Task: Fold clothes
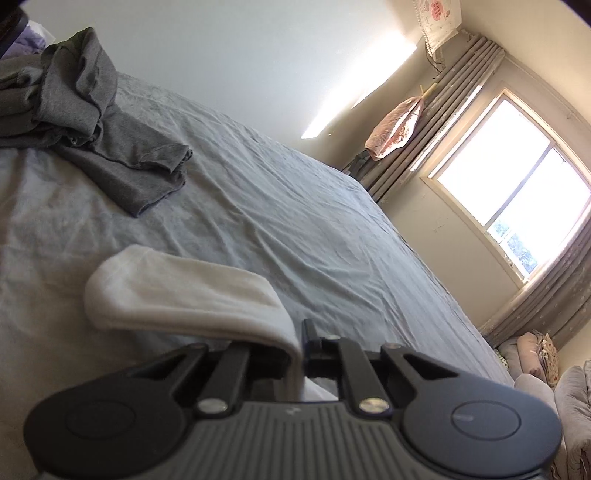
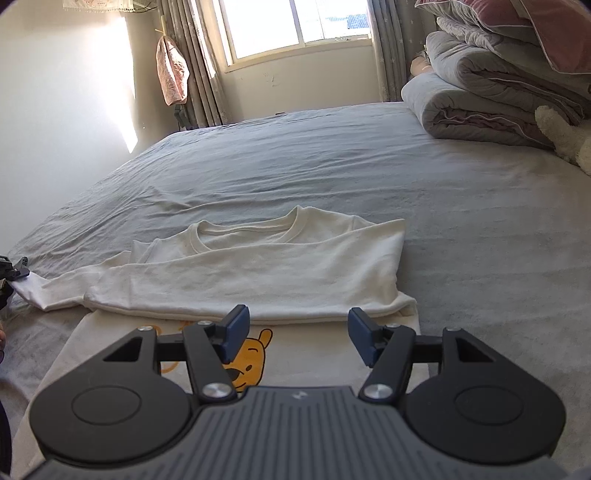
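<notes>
- Left gripper (image 1: 295,354) pinches the cream long-sleeved cotton shirt's (image 2: 258,273) sleeve cuff; shirt ahead of the wide-open right gripper (image 2: 295,332).
- Shirt's collar points away; folded sleeve runs crosswise.

No words or numbers can be read; the hanging cloth's (image 1: 437,14) pink marks are too blurred.

Bright daylight from a blown-out window (image 1: 513,206), sunlit glare patch on the wall (image 1: 354,96), soft shadows across the bed (image 2: 332,166), fisheye bending and dark vignette at corners, near hand-held gripper (image 1: 295,354) slightly blurred
</notes>
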`<state>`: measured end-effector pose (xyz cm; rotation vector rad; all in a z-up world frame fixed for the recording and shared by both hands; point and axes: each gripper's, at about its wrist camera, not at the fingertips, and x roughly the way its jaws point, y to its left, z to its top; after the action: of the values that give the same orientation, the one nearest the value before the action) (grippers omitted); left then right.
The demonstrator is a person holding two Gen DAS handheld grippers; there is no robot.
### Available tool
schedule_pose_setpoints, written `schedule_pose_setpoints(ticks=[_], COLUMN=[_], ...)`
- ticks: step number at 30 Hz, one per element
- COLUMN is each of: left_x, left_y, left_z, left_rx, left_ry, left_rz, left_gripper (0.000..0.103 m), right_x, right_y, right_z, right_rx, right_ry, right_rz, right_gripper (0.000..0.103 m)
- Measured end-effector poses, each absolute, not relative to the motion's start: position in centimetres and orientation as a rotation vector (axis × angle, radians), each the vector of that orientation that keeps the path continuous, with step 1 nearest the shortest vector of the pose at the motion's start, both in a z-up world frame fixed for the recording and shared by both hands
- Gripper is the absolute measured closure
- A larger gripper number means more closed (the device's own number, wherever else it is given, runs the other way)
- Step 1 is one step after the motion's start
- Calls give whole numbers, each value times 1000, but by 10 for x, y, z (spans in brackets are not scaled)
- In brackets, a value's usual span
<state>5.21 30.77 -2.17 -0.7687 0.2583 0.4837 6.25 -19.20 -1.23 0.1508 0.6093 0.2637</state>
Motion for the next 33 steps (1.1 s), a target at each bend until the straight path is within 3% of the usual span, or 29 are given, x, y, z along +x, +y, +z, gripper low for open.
schedule_pose_setpoints(ticks=[15,33], left_x=[72,95], left_y=[215,112], left_z=[23,-26], left_rx=[-625,-409], left_ry=[256,537], left_rz=[115,-236], left_gripper=[97,96], right_x=[64,64], right_y=[-198,-193], right_z=[-6,-7], right_rx=[272,278], right_ry=[593,596], right_rz=[282,303], right_gripper=[39,38])
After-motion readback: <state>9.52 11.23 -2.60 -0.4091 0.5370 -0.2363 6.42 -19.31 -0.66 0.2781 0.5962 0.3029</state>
